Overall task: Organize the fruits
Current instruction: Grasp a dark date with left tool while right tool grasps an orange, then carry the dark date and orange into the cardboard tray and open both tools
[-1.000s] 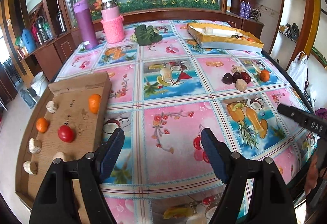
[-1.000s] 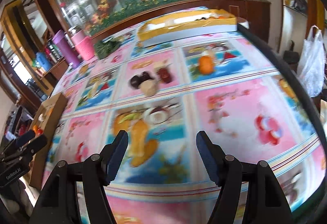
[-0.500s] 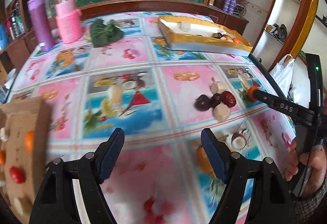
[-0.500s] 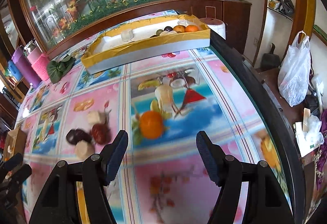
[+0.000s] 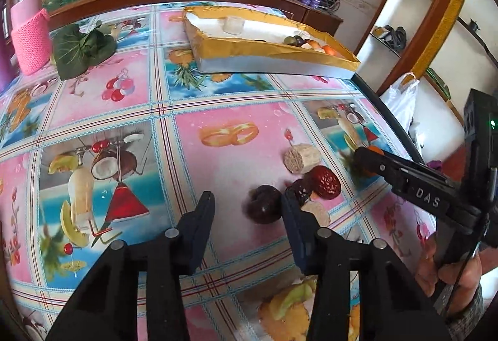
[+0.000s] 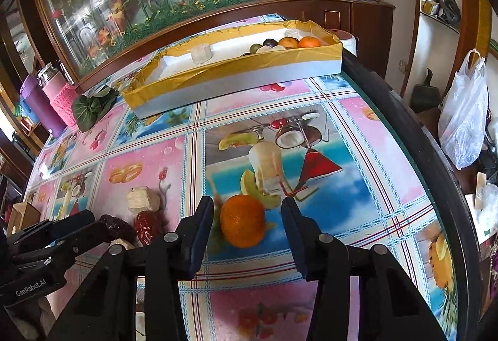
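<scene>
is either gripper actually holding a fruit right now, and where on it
Nothing is held. The right gripper is open, its fingers flanking the orange; the left gripper is open around the dark plum.

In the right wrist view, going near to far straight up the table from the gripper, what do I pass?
Right gripper → orange between its open fingers → printed tablecloth → gold-lined box holding fruit → wooden ledge with the flower-painted glass behind.
</scene>
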### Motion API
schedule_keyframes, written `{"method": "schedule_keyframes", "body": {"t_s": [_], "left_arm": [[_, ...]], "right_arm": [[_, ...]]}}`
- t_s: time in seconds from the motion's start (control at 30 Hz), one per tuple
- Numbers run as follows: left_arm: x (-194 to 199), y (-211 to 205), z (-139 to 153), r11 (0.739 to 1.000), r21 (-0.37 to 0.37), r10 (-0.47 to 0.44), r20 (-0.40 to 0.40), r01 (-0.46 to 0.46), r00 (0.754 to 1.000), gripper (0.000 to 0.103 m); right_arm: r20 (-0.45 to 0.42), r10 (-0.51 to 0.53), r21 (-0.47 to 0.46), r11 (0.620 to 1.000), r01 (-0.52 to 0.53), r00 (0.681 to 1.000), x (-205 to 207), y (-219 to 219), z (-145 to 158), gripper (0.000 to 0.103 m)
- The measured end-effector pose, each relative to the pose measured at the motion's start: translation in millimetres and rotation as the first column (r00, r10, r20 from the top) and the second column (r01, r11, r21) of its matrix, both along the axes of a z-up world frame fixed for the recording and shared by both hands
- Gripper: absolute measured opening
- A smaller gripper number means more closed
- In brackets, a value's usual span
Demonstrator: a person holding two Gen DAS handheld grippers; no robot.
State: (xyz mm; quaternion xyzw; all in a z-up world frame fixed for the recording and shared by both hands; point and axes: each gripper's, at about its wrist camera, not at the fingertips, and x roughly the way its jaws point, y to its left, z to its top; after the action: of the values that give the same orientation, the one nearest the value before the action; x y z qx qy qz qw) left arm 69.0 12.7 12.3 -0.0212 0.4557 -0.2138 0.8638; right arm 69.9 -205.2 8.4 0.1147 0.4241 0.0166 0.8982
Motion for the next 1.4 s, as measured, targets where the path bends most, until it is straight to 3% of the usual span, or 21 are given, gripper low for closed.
{"method": "schedule_keyframes", "body": {"t_s": [0.2,0.33,0.37,0.4,0.43,0.5,0.77,0.97,1.13,1.3,1.4], "left_arm": [[-1,-14,-1,0.998,0.048,-0.028,0.009,0.028,1.0,0.042],[-10,-35,-4,0.988,0.142,-0.069,0.069,0.058,0.995,0.042],[-11,-37,-4,0.986,0.158,-0.073,0.08,0.06,0.994,0.04],[-12,-36,-4,0.984,0.166,-0.073,0.086,0.058,0.994,0.029],[-12,-35,-4,0.984,0.168,-0.067,0.086,0.051,0.994,0.022],[-11,-27,-2,0.991,0.13,-0.048,0.068,0.039,0.997,0.022],[-42,10,23,0.998,0.041,0.045,0.087,-0.049,0.995,0.022],[-75,68,37,0.989,-0.011,0.146,0.098,-0.146,0.984,0.022],[-101,144,41,0.956,-0.047,0.293,0.077,-0.29,0.953,0.022],[-134,227,46,0.893,-0.076,0.45,0.084,-0.444,0.889,0.022],[-153,268,46,0.846,-0.091,0.531,0.082,-0.525,0.843,0.022]], "right_arm": [[-0.001,0.005,-0.03,1.0,-0.005,1.0,-1,7,-1,0.048],[0.005,0.009,-0.033,0.999,-0.009,1.0,-3,10,-1,0.048],[0.006,0.009,-0.03,1.0,-0.009,1.0,-4,10,-1,0.048],[0.008,0.008,-0.026,1.0,-0.007,1.0,-4,9,-1,0.047],[0.009,0.006,-0.023,1.0,-0.005,1.0,-4,8,-1,0.039],[0.008,0.002,-0.012,1.0,-0.002,1.0,-4,7,-1,0.03],[0.018,0.004,0.033,0.999,-0.005,1.0,-7,5,-1,0.029],[0.039,0.014,0.033,0.999,-0.016,0.999,-10,9,0,0.029],[0.052,0.009,0.003,1.0,-0.01,0.999,-13,12,3,0.029],[0.056,-0.013,0.065,0.998,0.009,0.998,-26,13,18,0.029],[0.068,0.029,0.087,0.996,-0.035,0.997,-36,35,34,0.029]]}}
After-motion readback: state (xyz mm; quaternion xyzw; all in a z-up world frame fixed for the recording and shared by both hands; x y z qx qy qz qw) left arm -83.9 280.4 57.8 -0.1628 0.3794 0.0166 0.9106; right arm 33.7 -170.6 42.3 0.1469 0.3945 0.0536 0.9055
